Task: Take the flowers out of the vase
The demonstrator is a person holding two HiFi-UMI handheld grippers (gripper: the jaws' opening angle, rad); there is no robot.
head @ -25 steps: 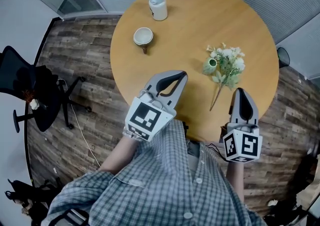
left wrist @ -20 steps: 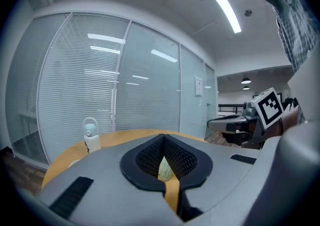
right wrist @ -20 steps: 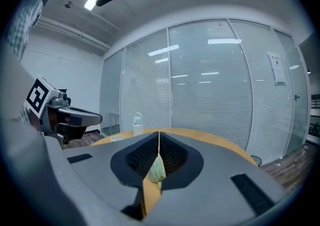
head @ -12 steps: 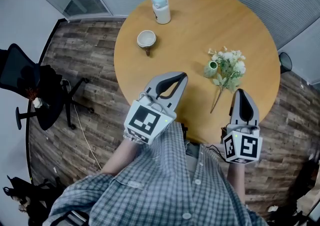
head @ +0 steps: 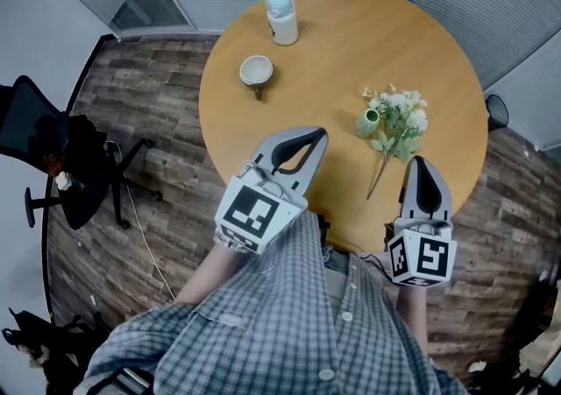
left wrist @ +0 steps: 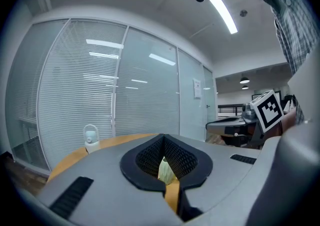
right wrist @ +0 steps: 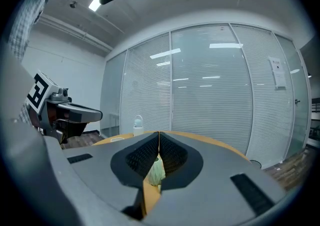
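One pale, leafy flower bunch (head: 401, 122) lies beside a green vase (head: 367, 123).

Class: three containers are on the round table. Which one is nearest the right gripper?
The small green vase beside the flowers. The cup and white bottle sit farther away, toward the far left.

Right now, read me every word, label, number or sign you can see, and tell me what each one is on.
No text here can be read.
The paper notice on the glass wall: print too small to read.
The marker cubes on the left gripper and right gripper: black-and-white square patterns, no letters.
The white bottle and cup: no label visible.
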